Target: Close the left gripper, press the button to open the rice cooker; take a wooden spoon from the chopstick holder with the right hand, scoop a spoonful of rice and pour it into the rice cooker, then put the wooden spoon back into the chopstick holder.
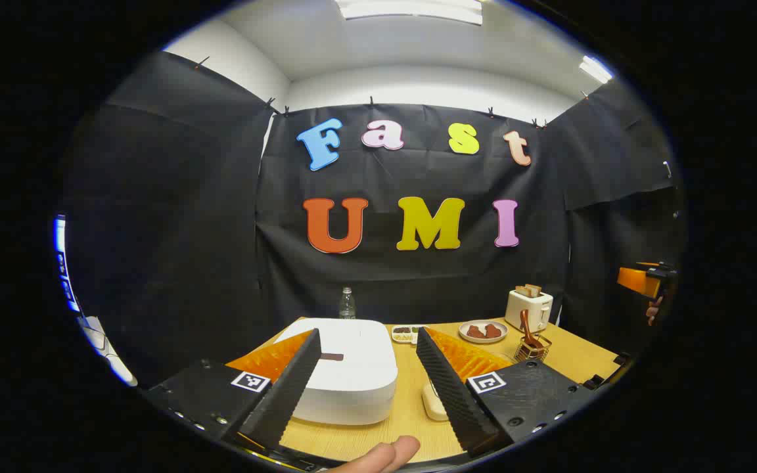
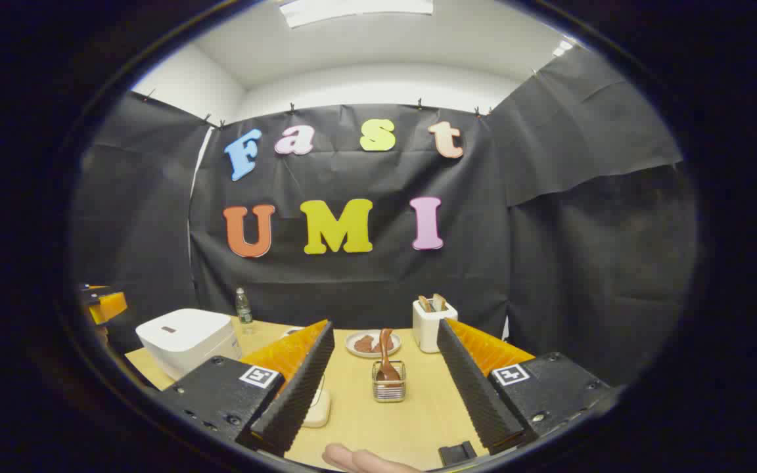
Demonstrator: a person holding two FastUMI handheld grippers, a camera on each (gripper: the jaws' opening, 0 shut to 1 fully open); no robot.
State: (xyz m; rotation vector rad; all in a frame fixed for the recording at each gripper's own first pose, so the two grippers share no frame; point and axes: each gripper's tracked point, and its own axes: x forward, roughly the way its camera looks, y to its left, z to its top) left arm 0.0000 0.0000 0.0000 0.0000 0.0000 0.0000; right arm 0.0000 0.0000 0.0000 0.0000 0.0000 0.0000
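The white rice cooker (image 1: 352,378) sits shut on the wooden table, its dark button (image 1: 331,357) on the lid. My left gripper (image 1: 368,332) hangs open above the cooker's near side and touches nothing. A wooden spoon (image 2: 386,355) stands in the wire chopstick holder (image 2: 389,387) straight ahead of my right gripper (image 2: 386,324), which is open and empty, short of the holder. A small cream container (image 2: 318,408) lies beside that gripper's left finger, partly hidden. The cooker (image 2: 184,340) also appears at the left of the right gripper view, and the holder (image 1: 531,347) at the right of the left gripper view.
At the back of the table stand a white toaster (image 2: 434,323) with bread, a plate (image 2: 372,343) with brown pieces, a small dish (image 1: 407,334) and a water bottle (image 1: 347,303). A fingertip (image 1: 385,453) shows at the bottom edge.
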